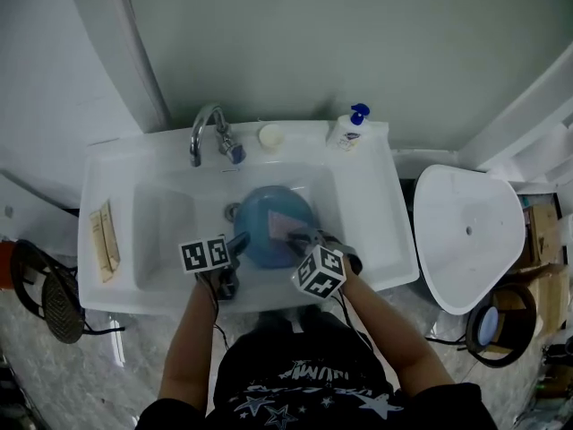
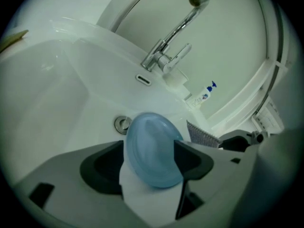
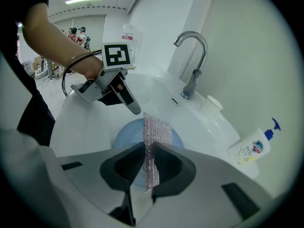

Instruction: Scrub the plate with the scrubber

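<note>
Blue plate (image 1: 269, 227) is down in the white sink (image 1: 376, 204) basin, right next to the drain (image 2: 122, 123) and in front of the faucet (image 1: 208, 128). The left gripper (image 1: 240, 240) is at the plate's near-left edge with its jaws spread wide. Looking along them, the plate fills the gap between the two fingers, but the pads don't seem to be pressing on it. From the other side you can see one finger (image 3: 132, 104) hanging just over the rim rather than clamped on it. The right gripper (image 3: 149, 148) has its jaws squeezed tight on the scrubber (image 3: 156, 132), a pinkish-silver mesh pad held edge-on. A good chunk of the pad sticks out past the fingertips and reaches over the right part of the plate. Can't honestly say if the mesh is actually touching the plate surface or just sitting above it, the angle doesn't give that away. So both grippers come at the plate from the near side, left one wide open around it, right one pinching the pad over it. Soap bottle (image 1: 349, 128) with a blue pump stands on the back ledge of the sink, off to the right of the faucet.
</note>
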`<state>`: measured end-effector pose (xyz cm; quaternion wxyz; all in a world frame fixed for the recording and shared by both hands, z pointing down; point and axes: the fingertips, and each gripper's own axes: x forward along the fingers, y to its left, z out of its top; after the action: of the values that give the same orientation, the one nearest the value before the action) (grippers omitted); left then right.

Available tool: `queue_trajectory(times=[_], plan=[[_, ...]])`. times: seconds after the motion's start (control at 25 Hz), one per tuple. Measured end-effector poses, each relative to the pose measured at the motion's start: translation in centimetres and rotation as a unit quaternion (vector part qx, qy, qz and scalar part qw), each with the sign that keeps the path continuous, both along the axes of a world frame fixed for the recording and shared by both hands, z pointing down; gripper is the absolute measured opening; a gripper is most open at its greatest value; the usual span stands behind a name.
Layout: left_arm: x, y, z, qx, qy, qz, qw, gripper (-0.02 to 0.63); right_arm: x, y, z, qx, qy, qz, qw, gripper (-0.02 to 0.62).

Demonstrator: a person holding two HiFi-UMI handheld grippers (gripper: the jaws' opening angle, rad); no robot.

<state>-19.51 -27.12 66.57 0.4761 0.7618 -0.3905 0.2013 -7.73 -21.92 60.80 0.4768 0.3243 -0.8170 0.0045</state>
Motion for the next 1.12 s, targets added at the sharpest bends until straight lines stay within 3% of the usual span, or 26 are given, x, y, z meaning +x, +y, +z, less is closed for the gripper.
queue_trajectory(times=[0.24,0.52,0.76,0.96,1.12], plan=[[-0.4,1.0,-4.5,0.043,0.031,-0.017,0.9984,0.307,-0.9,-0.5,-1.2,0.012,-0.032,0.003,0.999,0.074],[0.6,3.5,-9.4,0.086,0.078,-0.024,0.9929,0.307,-1.4,-0.3,-2.5,0.024,-0.052,-0.028,0.998,0.074],[0.7,5.0,-11.1,0.121,0.063,-0.066,0.9885,0.305,-0.5,0.3,-3.4,0.028,-0.059,-0.061,0.996,0.074],[0.9,6.3,-11.5,0.122,0.071,-0.117,0.9831,0.301,0.7,0.8,-4.4,0.029,-0.080,-0.074,0.994,0.074],[1.1,7.6,-11.9,0.131,0.056,-0.145,0.9791,0.215,1.5,1.4,-5.2,0.028,-0.100,-0.083,0.991,0.072]])
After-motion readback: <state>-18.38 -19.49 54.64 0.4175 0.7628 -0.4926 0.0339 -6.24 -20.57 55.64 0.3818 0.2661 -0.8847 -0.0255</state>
